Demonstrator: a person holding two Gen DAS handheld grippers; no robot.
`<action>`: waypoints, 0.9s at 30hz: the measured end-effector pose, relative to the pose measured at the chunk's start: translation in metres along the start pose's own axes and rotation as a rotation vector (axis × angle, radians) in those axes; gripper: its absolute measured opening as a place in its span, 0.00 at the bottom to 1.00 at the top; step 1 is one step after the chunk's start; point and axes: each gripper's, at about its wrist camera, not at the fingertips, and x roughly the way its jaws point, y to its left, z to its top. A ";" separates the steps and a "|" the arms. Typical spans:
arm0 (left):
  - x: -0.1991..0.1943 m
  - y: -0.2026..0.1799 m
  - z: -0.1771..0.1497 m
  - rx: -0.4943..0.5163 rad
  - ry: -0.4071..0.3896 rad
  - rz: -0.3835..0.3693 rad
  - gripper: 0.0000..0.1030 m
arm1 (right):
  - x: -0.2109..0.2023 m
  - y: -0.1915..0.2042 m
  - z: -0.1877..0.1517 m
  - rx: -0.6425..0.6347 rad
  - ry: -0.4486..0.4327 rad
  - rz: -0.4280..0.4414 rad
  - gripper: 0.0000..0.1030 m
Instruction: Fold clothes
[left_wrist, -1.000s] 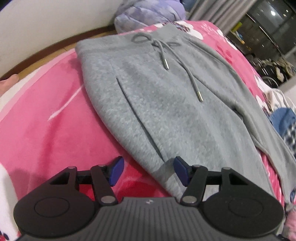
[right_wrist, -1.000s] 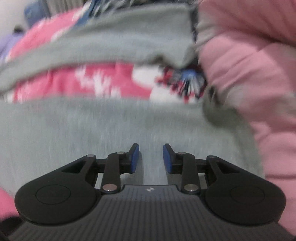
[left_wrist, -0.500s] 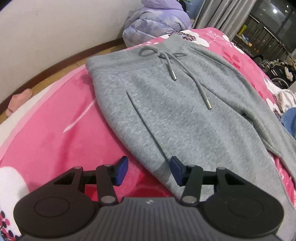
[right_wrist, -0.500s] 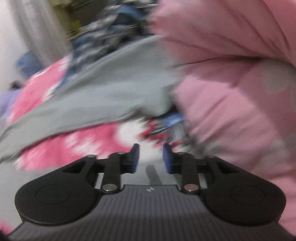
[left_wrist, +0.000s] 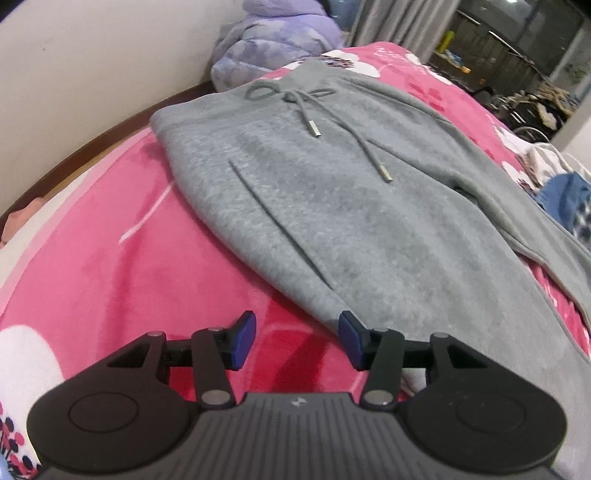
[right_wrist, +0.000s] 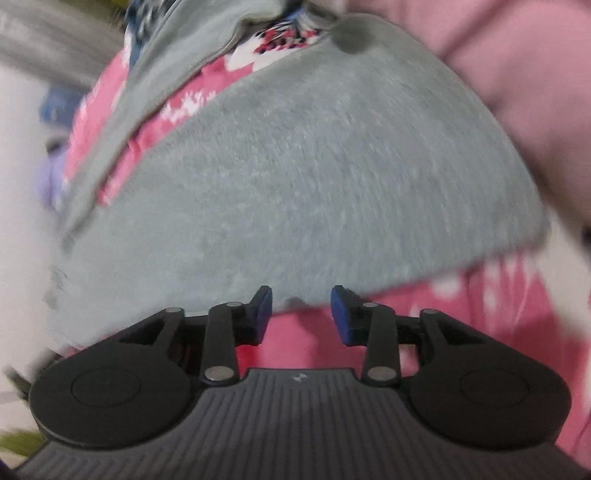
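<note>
Grey sweatpants (left_wrist: 351, 206) lie flat on a pink floral blanket (left_wrist: 129, 277), waistband and drawstring (left_wrist: 314, 125) at the far end. My left gripper (left_wrist: 297, 338) stands open low over the pants' near side edge. Its right fingertip is over the grey cloth and its left one over the blanket, with nothing pinched. In the blurred right wrist view a grey pant leg (right_wrist: 295, 184) fills the middle. My right gripper (right_wrist: 301, 314) is at that leg's near edge with its jaws opening. The cloth edge lies just between the tips, and the pads do not press on it.
A purple puffy jacket (left_wrist: 273, 40) lies past the waistband by the white wall (left_wrist: 92, 74). Blue checked clothes (left_wrist: 565, 199) sit at the blanket's right side. Pink padded fabric (right_wrist: 517, 74) crowds the upper right of the right wrist view. Pink blanket (right_wrist: 461, 314) shows beneath the right gripper.
The right wrist view swung from the pink padded fabric onto the grey leg's edge, and its jaws widened. The left gripper shifted slightly along the pants' edge, its jaws a little narrower than at first.
</note>
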 end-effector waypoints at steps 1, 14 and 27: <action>-0.001 -0.002 -0.001 0.009 -0.002 -0.004 0.49 | -0.003 -0.005 -0.002 0.067 0.005 0.049 0.50; 0.014 0.015 0.006 -0.142 0.010 -0.065 0.51 | 0.048 -0.041 -0.001 0.474 -0.070 0.320 0.55; 0.034 0.022 0.031 -0.283 -0.032 -0.094 0.44 | 0.056 -0.043 -0.007 0.535 -0.166 0.410 0.53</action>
